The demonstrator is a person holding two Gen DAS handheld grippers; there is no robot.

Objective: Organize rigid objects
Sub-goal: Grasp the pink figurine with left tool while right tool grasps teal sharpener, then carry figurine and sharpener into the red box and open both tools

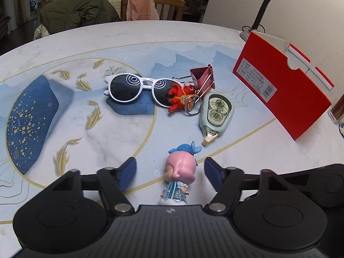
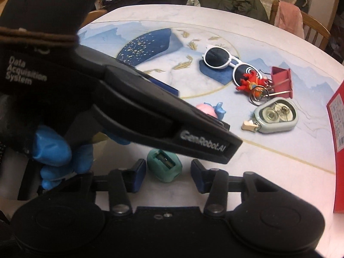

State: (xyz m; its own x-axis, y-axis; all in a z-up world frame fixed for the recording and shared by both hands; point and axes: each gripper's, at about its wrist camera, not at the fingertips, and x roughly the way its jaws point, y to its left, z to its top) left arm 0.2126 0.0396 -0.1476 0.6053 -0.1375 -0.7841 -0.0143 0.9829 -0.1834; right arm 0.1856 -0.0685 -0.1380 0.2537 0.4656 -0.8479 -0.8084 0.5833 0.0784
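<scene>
The round counter (image 1: 64, 49), printed with blue mountains, gold fish and thin gold rings, carries from left to right white sunglasses (image 1: 137, 88), a red keychain figure (image 1: 179, 97), a pink binder clip (image 1: 203, 77), a correction-tape dispenser (image 1: 216, 114) and an upright red box (image 1: 281, 86) beside a desk lamp (image 1: 261, 6). Behind it stand wooden chairs (image 1: 169, 6) draped with a pink cloth (image 1: 139, 5) and an olive jacket (image 1: 79, 11). The left hand-held gripper (image 1: 169, 175) is spread wide around a pink-haired doll (image 1: 179, 172) without touching it, and the right hand-held gripper (image 2: 167, 175) is likewise released, straddling a teal pencil sharpener (image 2: 165, 165).
</scene>
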